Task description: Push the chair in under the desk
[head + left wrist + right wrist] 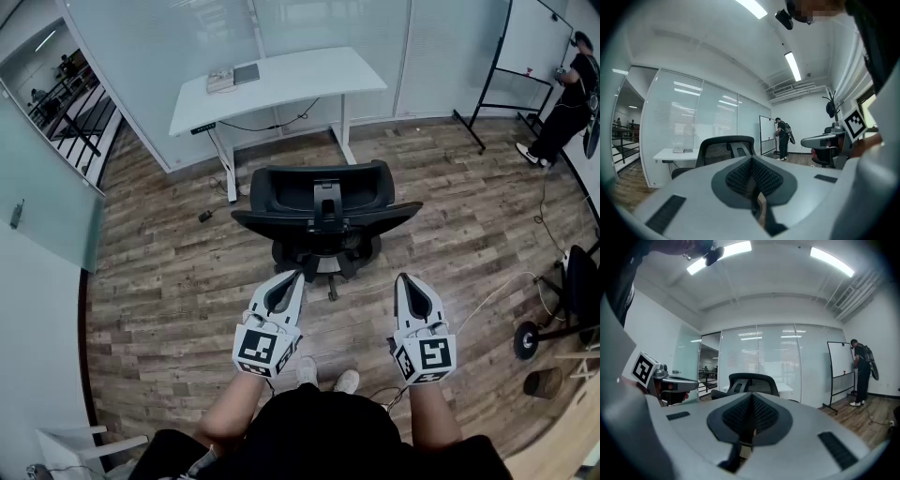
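Note:
A black office chair point(323, 211) stands on the wood floor, its back toward me, a little way out from the white desk point(281, 84) at the glass wall. My left gripper point(294, 277) is shut and empty, just short of the chair's back on its left side. My right gripper point(402, 280) is shut and empty too, a bit right of the chair's base. Both point level at the chair. In the left gripper view the chair point(724, 152) rises behind the closed jaws; in the right gripper view the chair point(753, 383) stands ahead, slightly left.
A book and a tablet point(233, 77) lie on the desk. A cable point(272, 124) hangs beneath it. A person point(562, 103) stands by a whiteboard point(525, 42) at the far right. Another chair point(572, 300) and a cable point(506, 291) are on the floor at the right.

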`<state>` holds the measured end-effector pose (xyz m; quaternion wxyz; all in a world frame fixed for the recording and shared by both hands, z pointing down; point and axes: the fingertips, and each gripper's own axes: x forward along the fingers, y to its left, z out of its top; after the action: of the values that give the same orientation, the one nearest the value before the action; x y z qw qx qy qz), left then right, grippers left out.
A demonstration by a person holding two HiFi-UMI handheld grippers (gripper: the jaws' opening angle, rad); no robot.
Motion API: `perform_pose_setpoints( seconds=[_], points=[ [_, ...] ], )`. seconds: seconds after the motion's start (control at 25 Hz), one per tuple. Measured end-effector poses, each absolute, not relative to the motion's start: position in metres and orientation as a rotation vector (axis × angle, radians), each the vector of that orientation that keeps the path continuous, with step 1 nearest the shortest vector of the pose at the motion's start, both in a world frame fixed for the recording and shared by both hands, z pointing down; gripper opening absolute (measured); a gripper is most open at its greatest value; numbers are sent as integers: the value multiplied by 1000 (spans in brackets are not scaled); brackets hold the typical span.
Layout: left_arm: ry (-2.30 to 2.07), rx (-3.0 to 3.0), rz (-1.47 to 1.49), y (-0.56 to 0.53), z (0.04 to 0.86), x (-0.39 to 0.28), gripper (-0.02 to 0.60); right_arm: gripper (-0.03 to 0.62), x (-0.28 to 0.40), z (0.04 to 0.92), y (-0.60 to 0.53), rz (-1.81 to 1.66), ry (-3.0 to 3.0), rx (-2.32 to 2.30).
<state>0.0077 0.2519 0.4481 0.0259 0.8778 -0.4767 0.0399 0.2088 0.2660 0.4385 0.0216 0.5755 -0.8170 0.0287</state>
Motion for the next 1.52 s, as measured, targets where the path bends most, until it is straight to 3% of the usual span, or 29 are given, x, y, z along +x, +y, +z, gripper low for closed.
perform_pose_setpoints(
  seconds=[0.76, 1.04, 1.4, 1.52],
  points=[
    [-1464, 2710, 170, 237, 456, -22, 12, 8, 182, 448, 253, 131, -2548, 1666],
    [-1397, 2809, 238, 229, 458, -30, 19, 126, 150, 462, 248, 140, -2540, 1551],
    [-1305, 2935, 475, 224, 478, -37, 332, 269, 120, 476, 245, 67, -2467, 1471],
    [-1290, 2952, 577, 221, 487, -36, 373, 295, 117, 479, 241, 63, -2458, 1450]
  ],
)
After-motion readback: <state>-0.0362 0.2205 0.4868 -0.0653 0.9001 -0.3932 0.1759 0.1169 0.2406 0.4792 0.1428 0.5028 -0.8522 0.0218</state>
